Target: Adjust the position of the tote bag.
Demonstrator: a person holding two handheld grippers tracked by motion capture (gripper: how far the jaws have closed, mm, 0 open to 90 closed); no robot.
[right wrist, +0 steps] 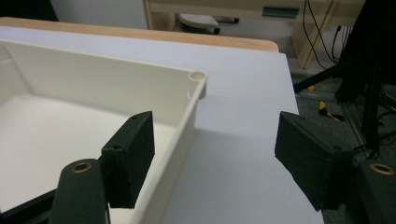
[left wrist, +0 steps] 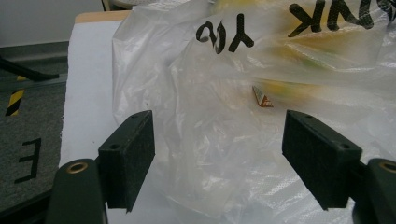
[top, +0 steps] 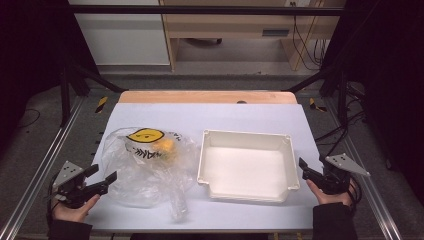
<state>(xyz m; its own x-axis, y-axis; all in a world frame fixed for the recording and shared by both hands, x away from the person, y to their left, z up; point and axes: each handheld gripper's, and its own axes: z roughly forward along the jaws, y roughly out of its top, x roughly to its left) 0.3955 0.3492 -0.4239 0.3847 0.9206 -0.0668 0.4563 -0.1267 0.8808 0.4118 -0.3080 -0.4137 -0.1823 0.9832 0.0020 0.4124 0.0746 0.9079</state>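
Clear plastic is what we have on the left half of the bench (top: 210,115): a crumpled plastic bag (top: 147,167) with black lettering and a yellow print, something yellow showing through it near the far side. We see our left gripper (top: 102,179) at the bag's near left edge, its fingers (left wrist: 128,156) spread wide apart with nothing clamped; in the left gripper view the bag's film lies just beyond and between them. Over on the right sits a white tray (top: 247,137), rectangular and shallow, just beside the bag. Our right gripper (top: 311,171) waits at the tray's right wall, fingers (right wrist: 130,156) also wide apart and holding nothing. In the right gripper view one finger stands over the tray's inside, the other over bare bench, the wall between them.
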